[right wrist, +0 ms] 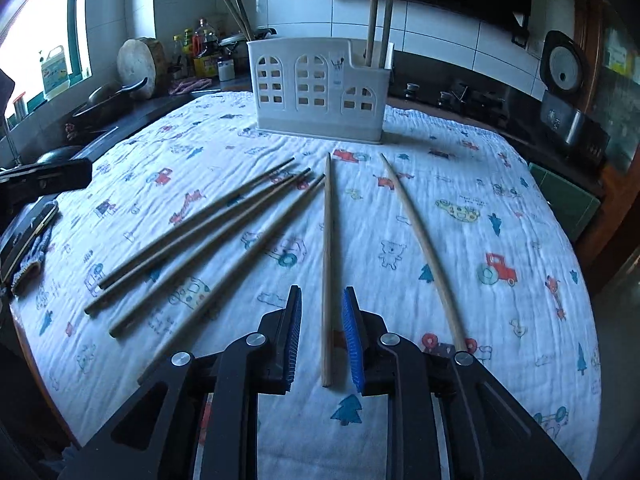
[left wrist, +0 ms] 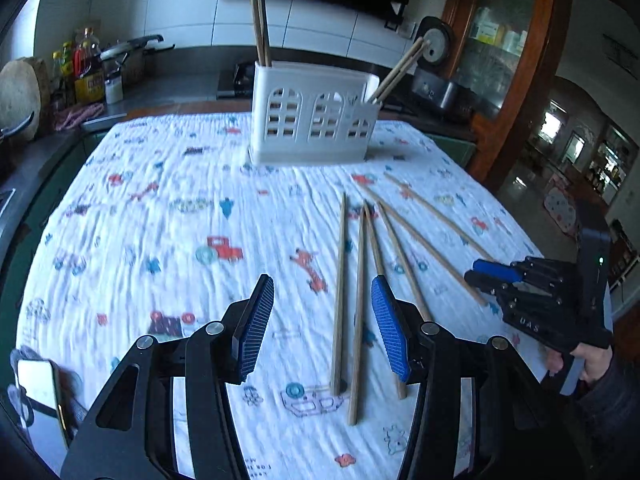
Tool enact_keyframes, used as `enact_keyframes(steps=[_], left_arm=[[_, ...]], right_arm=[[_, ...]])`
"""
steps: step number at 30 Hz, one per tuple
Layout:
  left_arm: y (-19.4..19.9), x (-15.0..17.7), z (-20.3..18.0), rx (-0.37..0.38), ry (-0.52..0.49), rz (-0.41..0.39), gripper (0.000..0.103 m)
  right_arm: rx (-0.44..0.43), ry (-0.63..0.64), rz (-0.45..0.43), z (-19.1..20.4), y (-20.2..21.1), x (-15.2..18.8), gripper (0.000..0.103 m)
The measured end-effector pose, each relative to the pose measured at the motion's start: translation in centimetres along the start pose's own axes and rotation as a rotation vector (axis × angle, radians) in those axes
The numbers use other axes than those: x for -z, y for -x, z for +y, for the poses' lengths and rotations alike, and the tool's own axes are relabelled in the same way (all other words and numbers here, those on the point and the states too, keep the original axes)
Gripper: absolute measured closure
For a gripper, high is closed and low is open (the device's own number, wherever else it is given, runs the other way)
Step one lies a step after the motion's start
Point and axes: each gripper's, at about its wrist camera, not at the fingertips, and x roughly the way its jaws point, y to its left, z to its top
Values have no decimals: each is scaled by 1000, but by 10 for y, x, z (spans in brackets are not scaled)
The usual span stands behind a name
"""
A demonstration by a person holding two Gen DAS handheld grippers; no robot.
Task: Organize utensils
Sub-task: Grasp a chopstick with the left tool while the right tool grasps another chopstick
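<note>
**Chopsticks lying loose before a white holder**

Hovering low over the table (right wrist: 460,240), the right gripper (right wrist: 321,344) is keeping its blue-padded fingers (right wrist: 294,340) spread, with one pale chopstick (right wrist: 328,264) lying on the cloth between them; the pads are standing just beside the stick on either side, not touching it. A second pale chopstick (right wrist: 420,240) is lying to the right of that one, near the right finger. Four darker chopsticks (right wrist: 208,240) are fanning out to the left, their tips converging toward the middle of the table.

The left gripper (left wrist: 323,328) is also holding its fingers (left wrist: 256,328) spread wide above the printed cloth (left wrist: 160,220). In its view two chopsticks (left wrist: 348,300) are lying between the fingers, and more are running under and past the right finger.

The white utensil holder (right wrist: 320,92) is standing upright at the far side of the table, well apart from both grippers. Two chopsticks (right wrist: 380,16) are already standing in its right end compartment, and another pair (right wrist: 238,10) is leaning out of the left end.

A phone (left wrist: 40,396) is resting on the table's near left edge in the left view.
</note>
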Motion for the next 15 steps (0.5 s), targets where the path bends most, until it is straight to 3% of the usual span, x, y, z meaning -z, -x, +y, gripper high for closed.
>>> enact_keyframes(steps=[11, 15], left_arm=[[-15, 22, 0, 8, 12, 52, 54], [-18, 26, -2, 18, 3, 66, 63]], right_arm=[[-9, -27, 35, -5, -11, 5, 89], [2, -28, 54, -4, -14, 6, 91]])
